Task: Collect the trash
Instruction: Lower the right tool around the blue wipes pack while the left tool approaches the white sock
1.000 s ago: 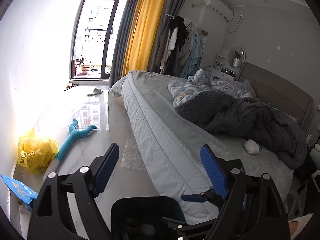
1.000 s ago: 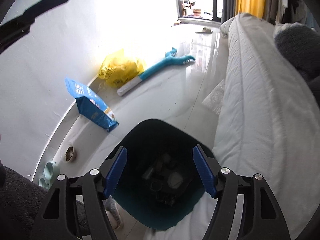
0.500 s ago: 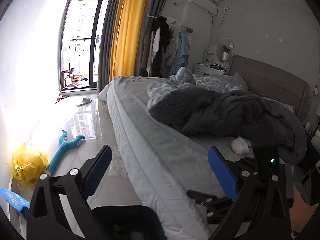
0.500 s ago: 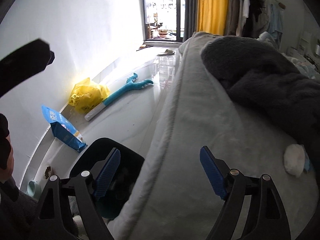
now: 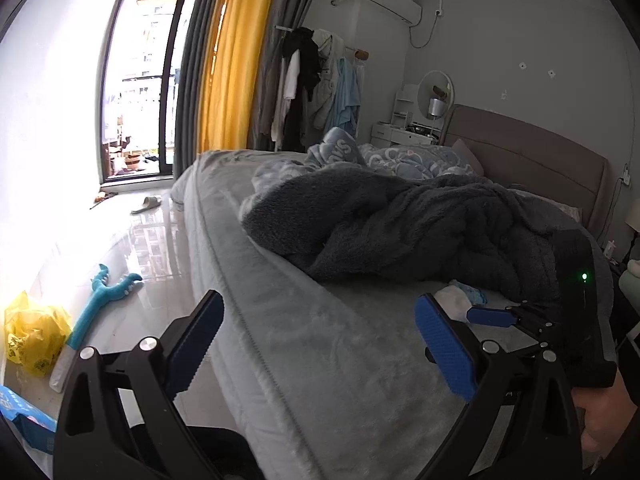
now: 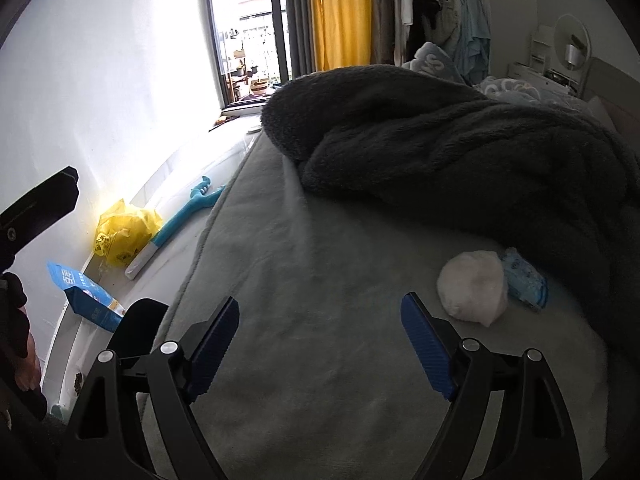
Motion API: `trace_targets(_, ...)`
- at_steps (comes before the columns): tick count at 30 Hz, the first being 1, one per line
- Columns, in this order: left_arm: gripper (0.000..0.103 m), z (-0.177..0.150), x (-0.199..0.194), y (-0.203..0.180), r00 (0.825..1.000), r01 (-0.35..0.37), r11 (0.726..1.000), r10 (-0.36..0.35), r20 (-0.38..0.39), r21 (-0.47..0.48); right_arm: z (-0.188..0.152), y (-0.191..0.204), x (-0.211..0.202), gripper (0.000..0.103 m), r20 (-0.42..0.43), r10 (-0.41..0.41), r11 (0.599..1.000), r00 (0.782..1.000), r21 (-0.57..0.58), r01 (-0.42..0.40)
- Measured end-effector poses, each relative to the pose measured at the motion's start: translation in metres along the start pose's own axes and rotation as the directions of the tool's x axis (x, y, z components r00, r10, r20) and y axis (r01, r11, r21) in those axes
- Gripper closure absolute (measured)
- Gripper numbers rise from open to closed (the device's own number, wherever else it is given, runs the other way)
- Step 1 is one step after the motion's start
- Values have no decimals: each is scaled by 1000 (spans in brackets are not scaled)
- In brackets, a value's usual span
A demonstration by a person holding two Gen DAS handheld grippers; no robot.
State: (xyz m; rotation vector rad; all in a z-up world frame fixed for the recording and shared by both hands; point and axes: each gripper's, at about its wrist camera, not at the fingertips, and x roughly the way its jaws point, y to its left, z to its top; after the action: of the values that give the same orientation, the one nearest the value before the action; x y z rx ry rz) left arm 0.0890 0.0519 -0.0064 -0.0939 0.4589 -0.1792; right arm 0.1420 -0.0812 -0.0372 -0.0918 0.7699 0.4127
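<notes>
A crumpled white wad (image 6: 472, 290) lies on the grey bed sheet (image 6: 312, 320) next to a blue wrapper (image 6: 524, 280), at the edge of the dark blanket (image 6: 460, 152). My right gripper (image 6: 320, 328) is open and empty above the sheet, the wad just right of its right finger (image 6: 428, 344). My left gripper (image 5: 320, 340) is open and empty over the bed's edge; the wad (image 5: 452, 296) and the right gripper show beyond its right finger. The dark trash bin (image 6: 136, 328) stands on the floor beside the bed.
On the floor by the white wall lie a yellow plastic bag (image 6: 124, 232), a blue packet (image 6: 84, 296) and a teal toy (image 6: 188, 212). A slipper (image 5: 146, 204) lies near the balcony door. Clothes hang on a rack (image 5: 312, 80) behind the bed.
Both grippers have risen from over the trash bin and swung right over the bed. The white wad is now close to the right gripper. Both stayed open.
</notes>
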Motion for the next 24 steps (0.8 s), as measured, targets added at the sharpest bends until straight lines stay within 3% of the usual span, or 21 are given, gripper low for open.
trace_targets(15,4,-4,62,-42,991,89,993,-80,-107,83,10,-95,3,8,-4,-68,977,998,204,67)
trace_targets(24,4,-1,106,-55,979,137,990,-129,-157,41,17,-149,21,5,-43,-132,935,990,326,138)
